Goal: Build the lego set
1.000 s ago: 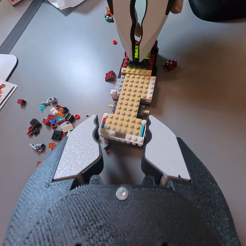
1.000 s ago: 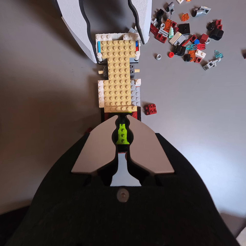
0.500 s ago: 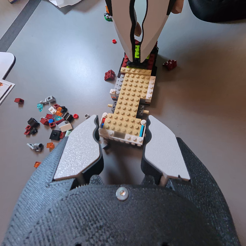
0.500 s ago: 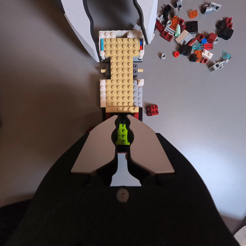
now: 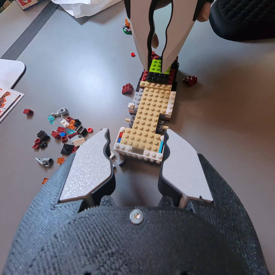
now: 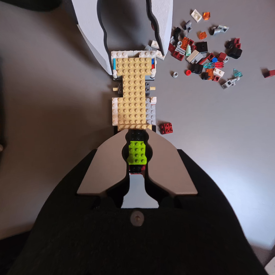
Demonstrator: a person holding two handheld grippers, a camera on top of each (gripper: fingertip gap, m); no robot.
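Observation:
A long brick model with a tan studded top [image 5: 148, 116] lies on the grey table. My left gripper [image 5: 136, 132] is open and straddles its white near end. The right finger [image 5: 175, 156] touches the model's side, and a narrow gap shows at the left finger [image 5: 92, 156]. The left gripper also shows at the top of the right wrist view [image 6: 136, 64]. My right gripper [image 6: 137, 131] is open at the model's other end [image 6: 134, 92]. Its fingertips stand on either side of the lime green bricks [image 6: 136, 153] fixed on the black and dark red part. From the left wrist view the right gripper [image 5: 155, 68] flanks the lime bricks [image 5: 156, 65].
A pile of small loose pieces [image 5: 65, 134] lies left of the model; it also shows in the right wrist view [image 6: 200, 59]. Dark red bricks [image 5: 127, 88] [image 5: 190, 80] lie beside the far end. A printed sheet [image 5: 7, 101], crumpled paper [image 5: 78, 7] and a black padded object [image 5: 245, 19] are at the edges. The tips of one gripper are about 9 centimetres away from the tips of the other.
My right gripper's jaws have opened a little around the lime green bricks, so more of them and the black plate shows. My left gripper stays at the white end.

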